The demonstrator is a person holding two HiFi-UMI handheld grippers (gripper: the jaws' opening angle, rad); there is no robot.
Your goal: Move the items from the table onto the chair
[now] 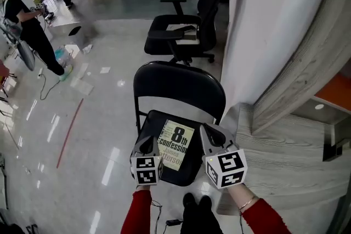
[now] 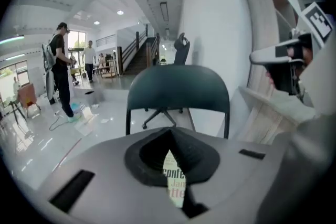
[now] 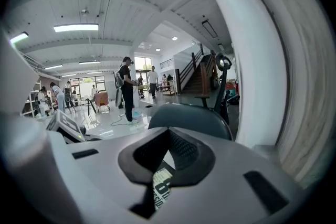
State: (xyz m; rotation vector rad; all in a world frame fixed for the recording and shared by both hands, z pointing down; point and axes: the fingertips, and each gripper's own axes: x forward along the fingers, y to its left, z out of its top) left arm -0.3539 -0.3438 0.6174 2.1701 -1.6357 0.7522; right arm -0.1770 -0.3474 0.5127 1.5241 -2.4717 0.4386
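Both grippers hover low over the seat, the left gripper (image 1: 147, 146) and right gripper (image 1: 213, 138) each with jaws closed tip to tip and nothing pinched; only print shows through the slit below. The book (image 1: 176, 145) lies flat and face up on the black chair (image 1: 178, 87), between the two grippers and off the wooden table (image 1: 285, 145) at right. Looks like a paperback, so probably light and a bit floppy, with a glossy cover that may slip. Best pinched at an edge or the spine, not the flat face.
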